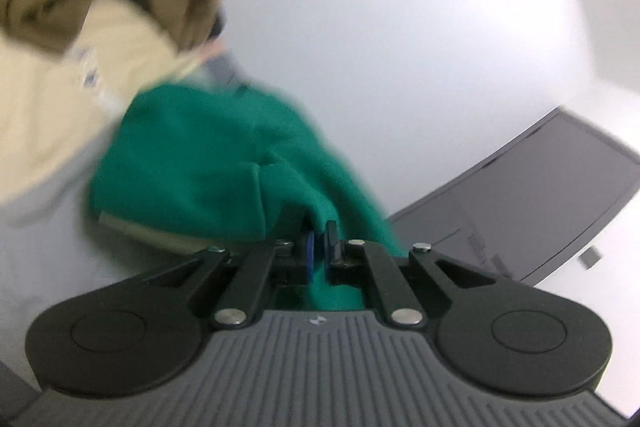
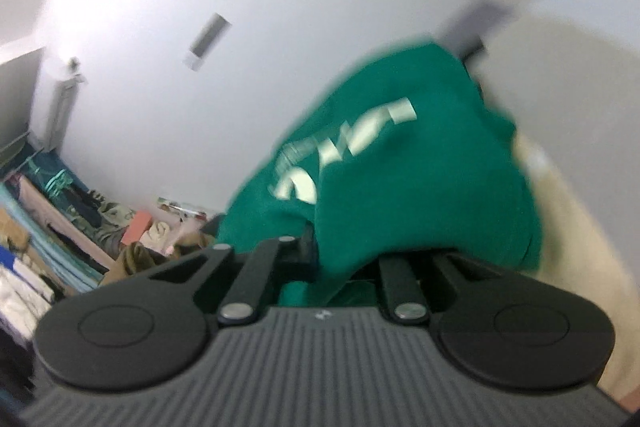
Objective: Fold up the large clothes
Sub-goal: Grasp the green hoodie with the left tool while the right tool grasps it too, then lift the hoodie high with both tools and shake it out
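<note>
Left gripper (image 1: 319,241) clamped on green top (image 1: 208,163); right gripper (image 2: 320,247) likewise, cloth (image 2: 400,167) bunched over jaws. Top lifted off pile (image 1: 48,99). Advice: keep both pinches firm, spread hands apart evenly, tension cloth flat before laying down.

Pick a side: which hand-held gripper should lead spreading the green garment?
Probably right: the right hand-held gripper holds the green garment by its printed panel; the left hand-held gripper pinches only a bunched fold.

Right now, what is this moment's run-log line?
left gripper: shut on green garment | right gripper: shut on green garment | other clothes: cream and brown, beside it
</note>
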`<state>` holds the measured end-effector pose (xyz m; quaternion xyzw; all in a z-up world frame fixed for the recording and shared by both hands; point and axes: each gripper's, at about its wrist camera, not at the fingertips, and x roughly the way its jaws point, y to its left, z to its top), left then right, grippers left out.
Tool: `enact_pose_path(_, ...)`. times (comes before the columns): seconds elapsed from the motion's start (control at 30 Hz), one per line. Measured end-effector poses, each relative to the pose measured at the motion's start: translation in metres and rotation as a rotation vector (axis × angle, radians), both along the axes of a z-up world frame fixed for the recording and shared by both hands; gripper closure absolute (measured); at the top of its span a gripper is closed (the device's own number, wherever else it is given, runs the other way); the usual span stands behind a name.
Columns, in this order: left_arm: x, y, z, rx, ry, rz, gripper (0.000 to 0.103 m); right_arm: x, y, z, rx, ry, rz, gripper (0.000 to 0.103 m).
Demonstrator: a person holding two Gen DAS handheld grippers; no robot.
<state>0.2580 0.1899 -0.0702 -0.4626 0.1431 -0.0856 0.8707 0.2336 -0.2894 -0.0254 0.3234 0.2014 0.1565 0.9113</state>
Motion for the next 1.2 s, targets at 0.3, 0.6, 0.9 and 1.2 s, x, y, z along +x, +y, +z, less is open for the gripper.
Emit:
enact_pose_path(0.3,-0.069,0.008,0.065,0.056,-0.181,0.033,0.099,-0.052,-0.018,0.040,-0.100,-0.201,0.040,0.092)
enact_pose_path(0.6,-0.164,0.013,0.114,0.115,-0.333,0.028,0.099,-0.091,-0.035,0.085,-0.108,-0.462,0.114,0.094)
enact_pose_path(0.9,-0.131,0.017,0.086,0.147,-0.158,0.048,0.099,-0.020,-0.026,0.058,-0.059,-0.169,0.124,0.094)
enact_pose_path(1.2,-0.056,0.018,0.014,0.191,0.108,0.089,0.098,0.048,-0.026,-0.031,0.021,0.184,0.107,0.092)
